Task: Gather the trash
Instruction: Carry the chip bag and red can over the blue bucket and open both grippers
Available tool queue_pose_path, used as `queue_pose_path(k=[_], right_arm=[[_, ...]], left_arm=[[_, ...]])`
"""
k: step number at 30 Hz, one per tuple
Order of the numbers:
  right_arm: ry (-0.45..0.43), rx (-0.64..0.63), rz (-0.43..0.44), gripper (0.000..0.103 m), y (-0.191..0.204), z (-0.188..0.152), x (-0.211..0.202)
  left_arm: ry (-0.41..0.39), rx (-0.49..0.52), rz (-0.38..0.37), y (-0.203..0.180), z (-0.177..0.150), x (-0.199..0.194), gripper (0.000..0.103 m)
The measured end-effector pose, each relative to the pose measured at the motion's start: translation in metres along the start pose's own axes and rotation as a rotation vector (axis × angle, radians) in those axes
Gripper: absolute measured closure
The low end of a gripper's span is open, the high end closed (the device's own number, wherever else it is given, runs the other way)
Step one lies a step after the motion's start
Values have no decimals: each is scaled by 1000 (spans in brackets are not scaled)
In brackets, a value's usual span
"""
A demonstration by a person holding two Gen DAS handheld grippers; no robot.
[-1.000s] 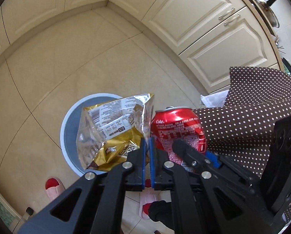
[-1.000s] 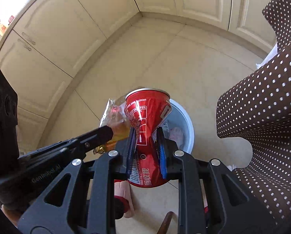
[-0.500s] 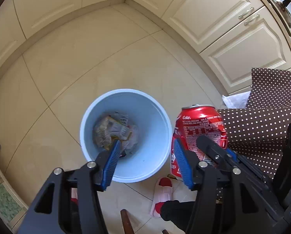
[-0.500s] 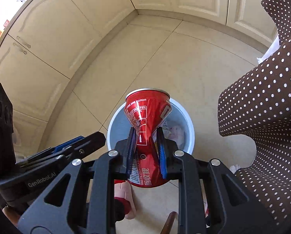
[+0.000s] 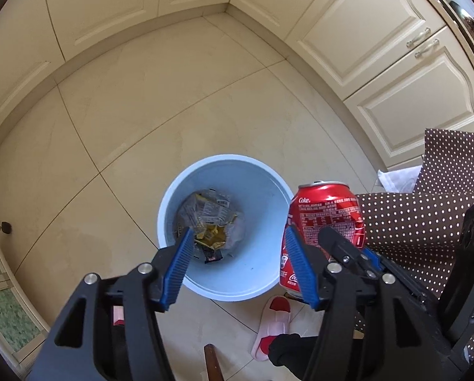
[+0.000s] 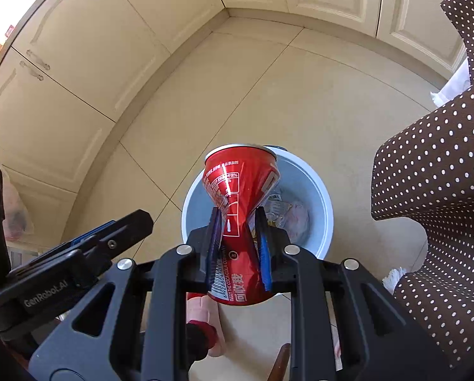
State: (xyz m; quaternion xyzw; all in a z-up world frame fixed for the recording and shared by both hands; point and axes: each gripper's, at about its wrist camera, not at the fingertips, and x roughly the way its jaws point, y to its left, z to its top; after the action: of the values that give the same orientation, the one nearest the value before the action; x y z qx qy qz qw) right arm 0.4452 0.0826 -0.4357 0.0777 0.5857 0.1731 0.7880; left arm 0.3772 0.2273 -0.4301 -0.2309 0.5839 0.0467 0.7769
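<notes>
The right gripper (image 6: 237, 241) clamps a red cola can (image 6: 238, 222) — crushed at its waist, its lower end hidden behind the jaws — above the rim of a pale blue bin (image 5: 265, 190). The left gripper (image 5: 240, 260) hangs spread and empty over a gold snack wrapper (image 5: 210, 222) inside, partly masked by one blue pad.

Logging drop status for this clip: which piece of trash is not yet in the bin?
The red Coke can, pinched and dented in the right hand-held gripper above the blue bin; the gold snack wrapper already lies inside.
</notes>
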Motion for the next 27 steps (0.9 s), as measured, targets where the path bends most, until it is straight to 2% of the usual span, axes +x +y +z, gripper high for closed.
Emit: queue_pose_path(k=[18,24,27], right_arm=[[-10,18,6,79,2,5,-2],[-25,10,-7,79,1,3,-20],[-46,-11,-17,79,2,2,-37]], left_arm=[[-38,-19,6,12,6,-11,42],[-63,10,22,7,5,-21,42],[-114,51,37,0,0,-39,42]])
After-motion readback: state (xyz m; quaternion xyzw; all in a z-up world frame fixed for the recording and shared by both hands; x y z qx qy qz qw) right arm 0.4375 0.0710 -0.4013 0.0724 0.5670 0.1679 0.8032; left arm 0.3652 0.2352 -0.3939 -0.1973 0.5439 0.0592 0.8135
